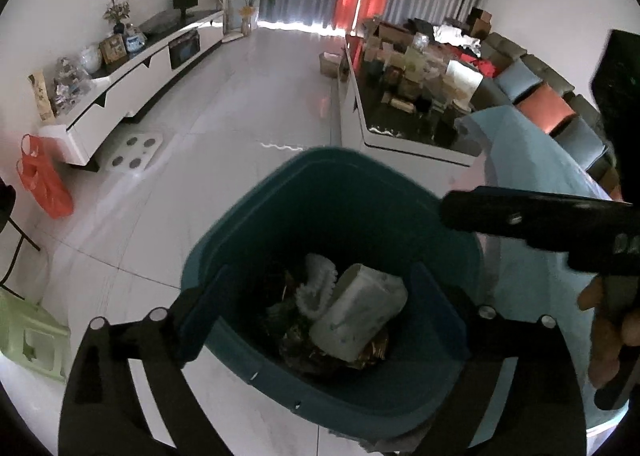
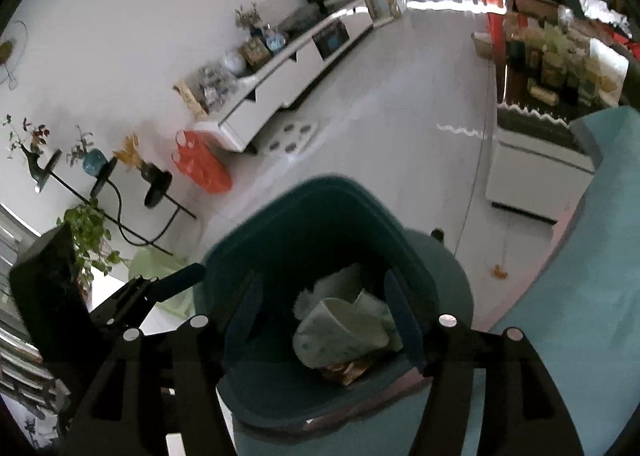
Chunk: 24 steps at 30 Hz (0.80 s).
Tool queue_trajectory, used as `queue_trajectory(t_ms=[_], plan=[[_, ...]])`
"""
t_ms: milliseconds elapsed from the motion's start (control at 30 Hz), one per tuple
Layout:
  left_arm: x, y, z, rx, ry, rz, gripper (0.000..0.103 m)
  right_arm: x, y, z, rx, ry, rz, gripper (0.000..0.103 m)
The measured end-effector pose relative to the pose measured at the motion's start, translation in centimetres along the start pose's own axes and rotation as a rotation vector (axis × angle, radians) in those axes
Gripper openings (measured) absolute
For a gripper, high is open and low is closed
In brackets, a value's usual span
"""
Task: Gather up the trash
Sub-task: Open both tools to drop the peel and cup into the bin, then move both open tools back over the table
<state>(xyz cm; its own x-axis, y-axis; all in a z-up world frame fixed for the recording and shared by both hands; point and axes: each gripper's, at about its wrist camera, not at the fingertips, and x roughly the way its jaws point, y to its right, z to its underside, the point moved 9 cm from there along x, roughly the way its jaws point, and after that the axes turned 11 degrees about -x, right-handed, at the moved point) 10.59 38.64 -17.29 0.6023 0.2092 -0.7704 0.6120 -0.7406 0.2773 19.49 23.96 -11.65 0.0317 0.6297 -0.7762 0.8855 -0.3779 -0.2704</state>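
Observation:
A dark teal trash bin (image 1: 320,160) (image 2: 320,188) stands on the pale tiled floor, and both grippers hang over its mouth. Inside it lie a pale crumpled paper cup (image 1: 360,312) (image 2: 340,332), a white frilly scrap (image 1: 316,280) and brown wrappers (image 1: 372,352). My left gripper (image 1: 322,272) is open, jaws wide apart, with nothing between them. My right gripper (image 2: 323,282) is also open and empty above the cup. In the left wrist view the right gripper's black body (image 1: 532,216) reaches in from the right, held by a hand (image 1: 608,336).
A light blue surface (image 1: 532,176) (image 2: 592,256) borders the bin on the right. Beyond stand a cluttered low table (image 1: 400,96), a white TV cabinet (image 1: 140,68), an orange bag (image 1: 44,180), a green stool (image 1: 28,336) and a sofa (image 1: 560,96).

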Motion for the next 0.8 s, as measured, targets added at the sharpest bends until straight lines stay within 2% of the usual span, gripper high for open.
queue_trajectory(t_ms=[67, 333, 433, 567, 800], plan=[[-1.0, 0.4, -0.3, 0.002, 0.020, 0.010, 0.097, -2.0, 0.3, -0.3, -0.017, 0.046, 0.034, 0.072], [-5.5, 4.6, -1.6, 0.040, 0.102, 0.088, 0.098, -13.0, 3.7, 0.2, -0.032, 0.266, 0.192, 0.092], [-7.7, 7.7, -2.1, 0.072, 0.139, 0.133, 0.098, -17.0, 5.4, 1.2, -0.014, 0.330, 0.253, 0.096], [-10.3, 11.4, -2.4, 0.119, 0.174, 0.193, 0.098, -21.5, 7.0, 3.3, 0.015, 0.407, 0.328, 0.096], [-13.9, 19.4, -0.7, 0.223, 0.189, 0.317, 0.098, -27.3, 8.7, 8.4, 0.046, 0.472, 0.455, 0.096]])
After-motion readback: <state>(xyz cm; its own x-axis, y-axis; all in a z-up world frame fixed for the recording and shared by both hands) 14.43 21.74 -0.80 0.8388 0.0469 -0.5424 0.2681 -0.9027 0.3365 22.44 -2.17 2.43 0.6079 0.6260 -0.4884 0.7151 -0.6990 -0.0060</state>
